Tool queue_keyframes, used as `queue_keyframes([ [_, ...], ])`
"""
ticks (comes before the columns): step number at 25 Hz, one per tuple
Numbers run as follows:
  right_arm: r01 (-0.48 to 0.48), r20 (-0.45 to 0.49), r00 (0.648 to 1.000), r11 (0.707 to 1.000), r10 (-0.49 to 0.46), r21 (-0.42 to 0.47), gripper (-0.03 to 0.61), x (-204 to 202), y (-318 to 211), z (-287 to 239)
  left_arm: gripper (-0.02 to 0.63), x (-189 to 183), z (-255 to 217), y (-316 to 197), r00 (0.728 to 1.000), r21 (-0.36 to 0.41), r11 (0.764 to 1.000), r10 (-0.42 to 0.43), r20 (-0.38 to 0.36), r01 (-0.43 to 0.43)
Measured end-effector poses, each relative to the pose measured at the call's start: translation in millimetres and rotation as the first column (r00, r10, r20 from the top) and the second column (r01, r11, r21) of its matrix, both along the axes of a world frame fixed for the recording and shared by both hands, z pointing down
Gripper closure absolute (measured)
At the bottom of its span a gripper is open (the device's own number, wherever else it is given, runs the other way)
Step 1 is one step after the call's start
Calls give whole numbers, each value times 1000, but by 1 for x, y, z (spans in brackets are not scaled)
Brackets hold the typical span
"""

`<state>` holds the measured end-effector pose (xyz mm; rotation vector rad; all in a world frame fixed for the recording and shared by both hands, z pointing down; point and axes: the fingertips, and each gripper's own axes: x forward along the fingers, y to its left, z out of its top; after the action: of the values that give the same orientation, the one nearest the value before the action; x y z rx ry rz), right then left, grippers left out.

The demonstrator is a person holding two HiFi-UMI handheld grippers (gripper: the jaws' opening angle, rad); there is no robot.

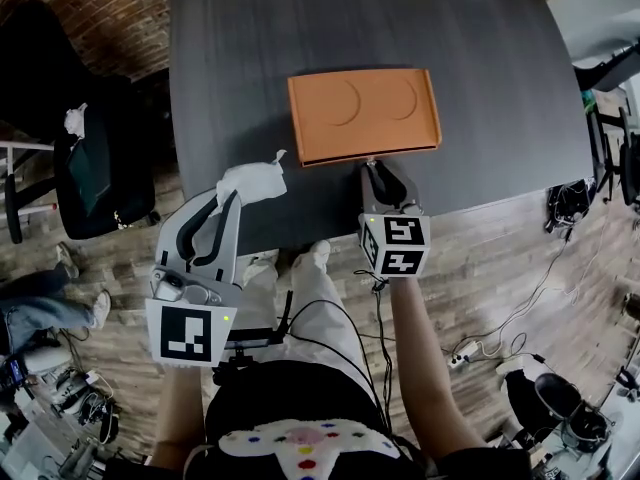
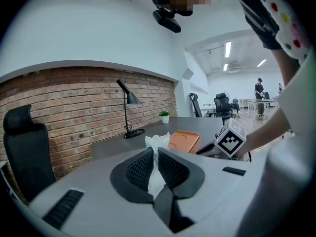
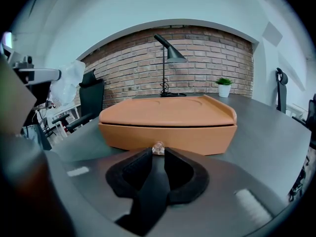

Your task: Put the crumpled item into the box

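Note:
A crumpled white tissue (image 1: pixel 252 180) sticks out of my left gripper (image 1: pixel 222 200), whose jaws are shut on it; in the left gripper view the tissue (image 2: pixel 157 143) runs between the two pads and stands above their tips (image 2: pixel 157 152). The orange box (image 1: pixel 363 113) lies closed on the dark table (image 1: pixel 250 48), to the right of and beyond the tissue. My right gripper (image 1: pixel 383 168) is at the box's near side. In the right gripper view its jaws (image 3: pixel 158 150) are shut on a small clear knob (image 3: pixel 158 147) on the front of the box (image 3: pixel 168 120).
A black desk lamp (image 3: pixel 170 53) and a small potted plant (image 3: pixel 224 85) stand at the table's far side by the brick wall. A black office chair (image 1: pixel 95 168) stands left of the table. Cables lie on the wood floor at the right (image 1: pixel 520 308).

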<state>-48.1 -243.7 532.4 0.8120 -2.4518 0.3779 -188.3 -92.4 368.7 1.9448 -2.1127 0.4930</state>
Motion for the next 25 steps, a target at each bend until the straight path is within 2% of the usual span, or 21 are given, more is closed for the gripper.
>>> queue_keyframes([
  [12,-21,-8,1000,1000,21,5,494,11,15,1,584,7,1,2,999,6,999,38,-7,-38],
  [25,-62,-21,998,998,62,2,495,37,39,-1,584,28,-2,6,993,9,993,115,-8,-115],
])
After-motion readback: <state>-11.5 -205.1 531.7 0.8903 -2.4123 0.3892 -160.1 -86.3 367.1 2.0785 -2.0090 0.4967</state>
